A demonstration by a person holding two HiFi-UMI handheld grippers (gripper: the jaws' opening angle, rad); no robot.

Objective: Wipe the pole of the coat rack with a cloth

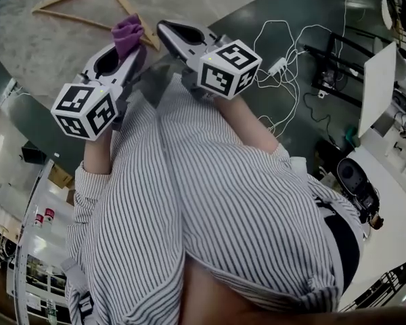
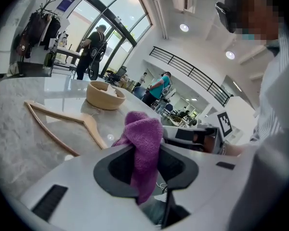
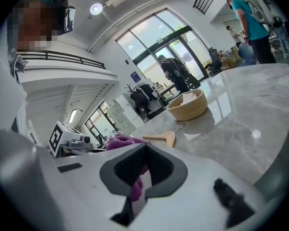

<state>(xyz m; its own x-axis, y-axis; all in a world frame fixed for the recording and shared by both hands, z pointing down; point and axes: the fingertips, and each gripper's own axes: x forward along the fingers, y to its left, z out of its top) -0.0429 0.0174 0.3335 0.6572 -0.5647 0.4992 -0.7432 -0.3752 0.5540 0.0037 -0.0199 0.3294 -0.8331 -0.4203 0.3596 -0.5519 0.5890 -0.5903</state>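
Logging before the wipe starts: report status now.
Left gripper shut on purple cloth. Right gripper shut, empty. Coat rack far off, untouched. Wooden hanger on table ahead.

Daylight floods through the tall windows [image 3: 159,37] far beyond my right tongs [image 3: 144,148], blown out nearly white. Round ceiling lamps [image 2: 183,28] high above my left tongs [image 2: 148,148] add small hot spots. The marble table [image 3: 250,105] ahead of the right tongs carries pale glare. Both gripper views bend hard toward black corners, and the tongs' own bodies nearest the lens go soft. The purple cloth [image 2: 143,134] in the left tongs is sharp. The head view is dimmer, its shadows soft-edged.
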